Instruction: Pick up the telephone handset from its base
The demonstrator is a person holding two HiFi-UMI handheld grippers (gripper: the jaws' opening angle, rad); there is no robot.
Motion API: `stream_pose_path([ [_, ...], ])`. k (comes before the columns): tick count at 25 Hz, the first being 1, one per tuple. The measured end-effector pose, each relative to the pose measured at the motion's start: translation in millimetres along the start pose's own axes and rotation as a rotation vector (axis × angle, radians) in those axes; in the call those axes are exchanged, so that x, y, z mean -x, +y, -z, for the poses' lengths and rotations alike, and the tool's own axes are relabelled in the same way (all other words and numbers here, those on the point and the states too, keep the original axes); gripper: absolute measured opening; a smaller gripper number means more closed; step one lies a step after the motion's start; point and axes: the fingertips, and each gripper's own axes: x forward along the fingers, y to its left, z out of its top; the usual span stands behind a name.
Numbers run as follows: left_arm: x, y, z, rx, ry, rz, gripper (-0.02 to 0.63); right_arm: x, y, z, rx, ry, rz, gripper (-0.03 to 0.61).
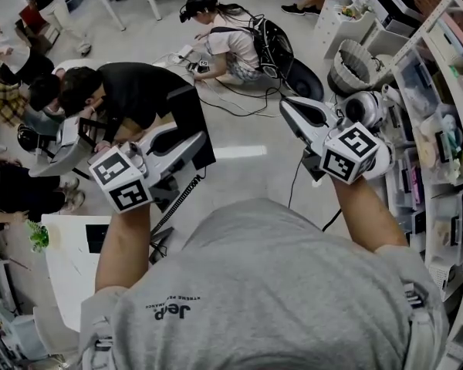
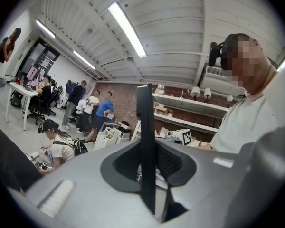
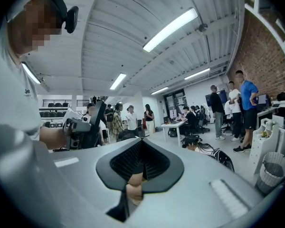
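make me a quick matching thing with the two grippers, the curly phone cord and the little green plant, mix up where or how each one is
Things
1. left gripper
2. right gripper
3. curly cord
4. green plant

Places and states
a. by the left edge of the white table
b. jaws together, nothing between them
c. hangs down below the left gripper
d. closed on the black handset

Pairs: 1-d, 2-b, 3-c, 4-a

A coiled cord hangs below the left gripper, shelves at right.
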Motion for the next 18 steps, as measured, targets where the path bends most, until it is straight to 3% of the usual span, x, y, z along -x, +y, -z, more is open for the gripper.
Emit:
stream_pose_path([
  [18, 12, 0, -1, 0.008, -0.025, -0.016, 0.138, -7, 8, -2, 0.014, 0.003, -0.017, 0.003],
])
